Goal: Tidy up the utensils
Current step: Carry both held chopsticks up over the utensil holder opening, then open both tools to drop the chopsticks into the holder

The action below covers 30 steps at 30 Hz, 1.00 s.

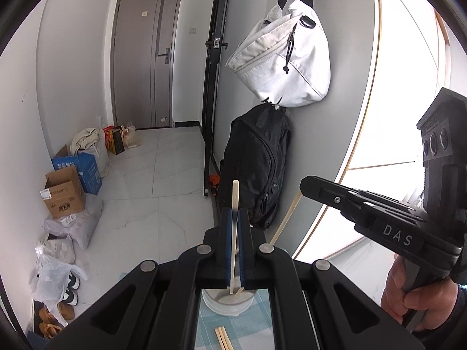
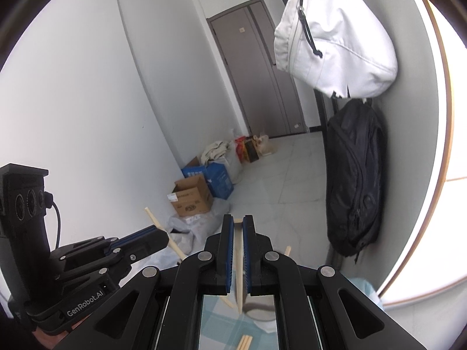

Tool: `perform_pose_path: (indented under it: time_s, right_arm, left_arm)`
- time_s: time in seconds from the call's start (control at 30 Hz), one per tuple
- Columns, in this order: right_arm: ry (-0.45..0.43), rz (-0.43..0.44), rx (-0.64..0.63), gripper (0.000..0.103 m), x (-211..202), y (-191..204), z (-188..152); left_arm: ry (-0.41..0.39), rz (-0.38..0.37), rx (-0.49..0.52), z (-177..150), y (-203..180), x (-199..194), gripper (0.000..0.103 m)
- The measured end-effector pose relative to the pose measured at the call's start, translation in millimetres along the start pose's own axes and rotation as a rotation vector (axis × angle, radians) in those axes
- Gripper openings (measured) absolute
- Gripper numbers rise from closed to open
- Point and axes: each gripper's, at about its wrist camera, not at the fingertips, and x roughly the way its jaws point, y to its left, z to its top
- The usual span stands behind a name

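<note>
Chopsticks: one pinched upright in the left claw [image 1: 235, 250], tip down in a white cup [image 1: 227, 302]; another [image 2: 239, 265] pinched in the right claw [image 2: 238, 258], tip just over the cup, probably not inside yet, though the claw hides the rim. Vertical hold suits dropping them in. A loose pair [image 1: 223, 337] lies on the checked surface [image 1: 256, 320]. Readable: "DAS" on the right claw's side, "GenRobot.AI" on the left one's.

Right gripper [image 2: 238, 250] clamps upright chopstick [image 2: 239, 265] — left gripper [image 2: 151, 237] pinches another chopstick [image 2: 163, 233].
</note>
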Motion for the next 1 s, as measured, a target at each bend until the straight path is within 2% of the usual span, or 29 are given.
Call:
perform_pose_path:
  time_s: [0.3,0.67,0.8,0.9,1.0]
  right_arm:
    - [0.001,-0.015,-0.015,0.005,31.9,-12.9,33.8]
    - [0.066,-0.030,-0.004,0.005,84.6,-33.3,30.1]
    - [0.099,-0.018,0.005,0.005,99.3,-39.2,22.1]
    - [0.131,-0.001,-0.001,0.006,108.5,-39.2,13.5]
    - [0.183,0.041,0.007,0.009,116.8,-37.3,0.8]
  left_arm:
    - [0.021,-0.004,-0.012,22.5,12.6,32.2,0.000]
    - [0.091,-0.026,-0.026,16.0,32.0,84.7,0.000]
    - [0.125,-0.063,-0.047,9.6,42.3,95.2,0.000]
    - [0.165,-0.144,-0.088,5.4,50.5,100.2,0.000]
    - [0.224,-0.183,-0.136,2.5,59.3,104.3,0.000]
